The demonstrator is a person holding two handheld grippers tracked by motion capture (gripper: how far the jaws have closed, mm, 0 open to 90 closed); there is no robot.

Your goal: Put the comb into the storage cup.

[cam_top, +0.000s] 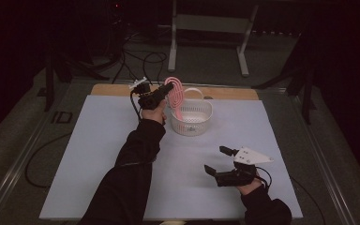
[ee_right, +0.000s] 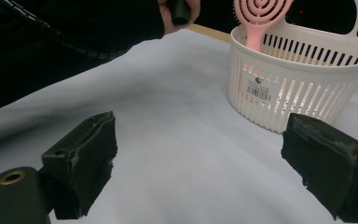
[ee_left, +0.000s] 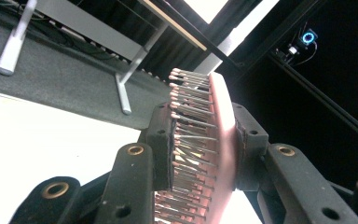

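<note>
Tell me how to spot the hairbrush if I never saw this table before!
Find the big white table, then the white slotted basket near its far edge. The hairbrush stands handle-down in that basket, its head pinched by the left gripper. It is the one pink thing there, with a round head of open rings and thin bristles.

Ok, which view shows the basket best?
The right gripper view: the white basket appears close, its slats and label clear. The high view shows its rim from above, smaller. The left gripper view shows the pink hairbrush instead.

Hairbrush (cam_top: 175,93) upright in the basket (cam_top: 193,123) toward the table's (cam_top: 98,154) far edge, handle down.
</note>
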